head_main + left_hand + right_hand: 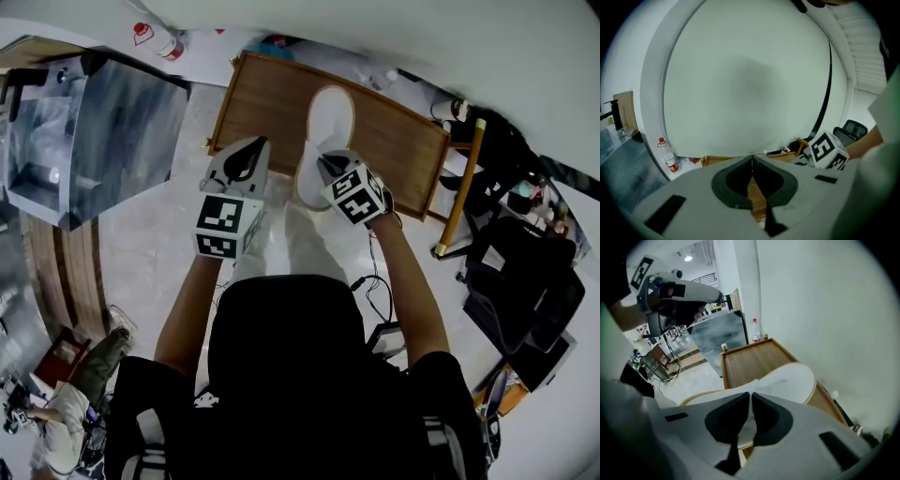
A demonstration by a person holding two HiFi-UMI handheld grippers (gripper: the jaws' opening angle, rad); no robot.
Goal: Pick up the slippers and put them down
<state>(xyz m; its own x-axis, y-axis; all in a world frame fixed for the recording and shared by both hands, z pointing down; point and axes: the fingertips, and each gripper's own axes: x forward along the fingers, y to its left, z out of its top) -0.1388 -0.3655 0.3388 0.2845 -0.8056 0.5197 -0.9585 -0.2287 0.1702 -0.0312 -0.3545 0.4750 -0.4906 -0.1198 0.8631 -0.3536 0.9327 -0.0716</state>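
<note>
Over the brown wooden tray [272, 103], the soft white slipper [330, 117] is pinched at its edge by the right gripper [326, 165], likely for lifting; the left gripper [251, 152] is seen shut and empty.

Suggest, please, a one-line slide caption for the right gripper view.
The right gripper clamps the edge of the white slipper over the wooden tray.

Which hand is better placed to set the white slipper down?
Right: the right gripper is shut on the white tan-rimmed slipper over the brown wooden tray; the left gripper is shut and empty beside it.
</note>
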